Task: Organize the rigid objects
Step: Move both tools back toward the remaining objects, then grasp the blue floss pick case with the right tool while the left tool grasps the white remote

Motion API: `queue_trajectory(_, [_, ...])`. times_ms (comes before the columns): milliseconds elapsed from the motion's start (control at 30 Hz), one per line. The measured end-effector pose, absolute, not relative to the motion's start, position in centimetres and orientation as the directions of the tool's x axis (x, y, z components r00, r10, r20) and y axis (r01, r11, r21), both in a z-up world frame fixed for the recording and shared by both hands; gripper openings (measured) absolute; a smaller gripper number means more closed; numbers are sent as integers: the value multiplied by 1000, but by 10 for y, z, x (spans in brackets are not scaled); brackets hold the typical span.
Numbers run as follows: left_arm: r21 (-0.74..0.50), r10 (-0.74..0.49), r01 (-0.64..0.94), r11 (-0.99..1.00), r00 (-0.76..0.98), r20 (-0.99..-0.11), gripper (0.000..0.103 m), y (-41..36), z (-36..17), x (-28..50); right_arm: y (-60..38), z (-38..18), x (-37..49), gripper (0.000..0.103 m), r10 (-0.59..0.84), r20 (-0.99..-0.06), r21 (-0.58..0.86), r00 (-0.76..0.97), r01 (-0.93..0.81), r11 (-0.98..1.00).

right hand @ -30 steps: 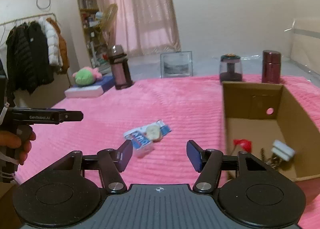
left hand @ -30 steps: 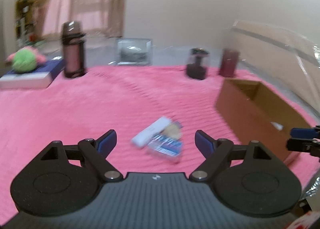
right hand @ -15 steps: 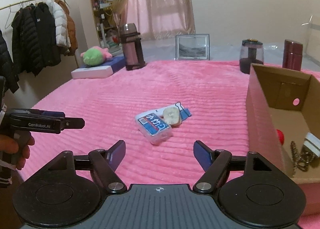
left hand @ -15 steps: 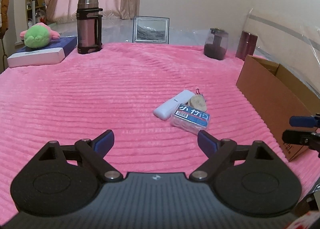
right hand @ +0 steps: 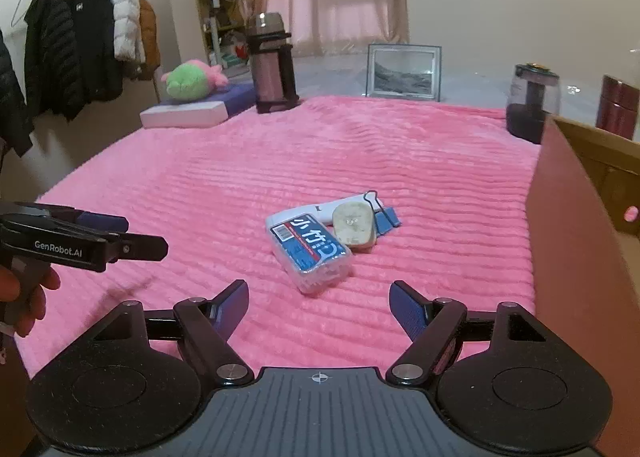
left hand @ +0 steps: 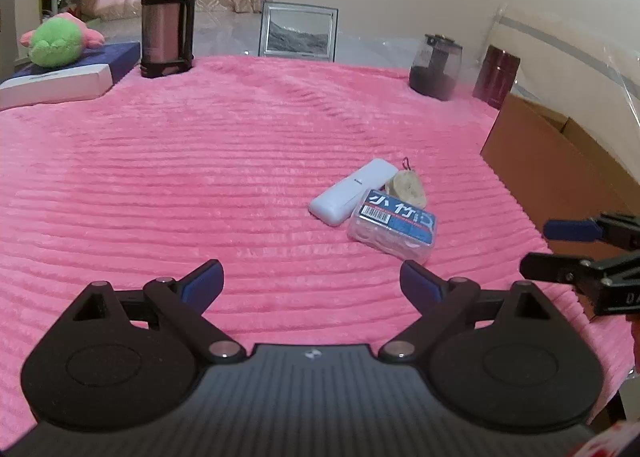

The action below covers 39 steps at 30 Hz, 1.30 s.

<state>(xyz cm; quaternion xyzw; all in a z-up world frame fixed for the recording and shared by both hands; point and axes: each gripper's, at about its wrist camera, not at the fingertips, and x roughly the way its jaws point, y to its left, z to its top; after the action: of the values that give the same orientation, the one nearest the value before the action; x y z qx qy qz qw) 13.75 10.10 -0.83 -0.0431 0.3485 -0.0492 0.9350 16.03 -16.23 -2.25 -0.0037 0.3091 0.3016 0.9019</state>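
You held the left tongs (left hand: 311, 281) low over the pink ribbed blanket (left hand: 200, 185), their blue pads (left hand: 202, 282) spread wide with nothing between them; those jaws had just been opening further. The right tongs (right hand: 319, 303) were also parted and empty, hovering just short of the small cluster of things in the middle of the blanket.

That cluster lay close together: a clear plastic case with a blue label (right hand: 310, 251) nearest the right tongs, a white oblong device (left hand: 354, 191) touching it on the far side, a pale rounded tag (right hand: 354, 226) leaning against both, and a blue binder clip (right hand: 386, 215) peeking out behind the tag. None of them was touched by either tool.

The open cardboard box (right hand: 572, 241) stood at the right edge of the blanket, just beside the cluster. Your hand (right hand: 22, 297) gripped the left tool's handle at the left border of the right wrist view.

Farther back stood a tall thermos (left hand: 166, 17), a framed picture (left hand: 298, 31), a dark glass jar (left hand: 436, 67) and a maroon canister (left hand: 496, 75); a green and pink plush toy (left hand: 56, 41) rested on a flat box (left hand: 60, 81).
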Motion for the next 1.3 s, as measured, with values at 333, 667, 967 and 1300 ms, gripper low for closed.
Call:
queue_trajectory(333, [-51,-129,125,991,753,-645,92,108,-24,170,-128,-44,210,75,562,-608,112,561,-640,760])
queue_trajectory(667, [-32,-152,174,984,744,-651,92,116,-35,198,-103,-63,255,74,590,-651,86,479,-725,683])
queue_trajectory(967, [-42,-179,201,979,732,-657,92,118,-42,210,-82,-77,280,65,581,-708,82,401,-771,632])
queue_trajectory(1300, [-38,-185,216,976,719,-670,92,116,-47,215,-69,-80,285,56,580,-721,87,379,-781,618])
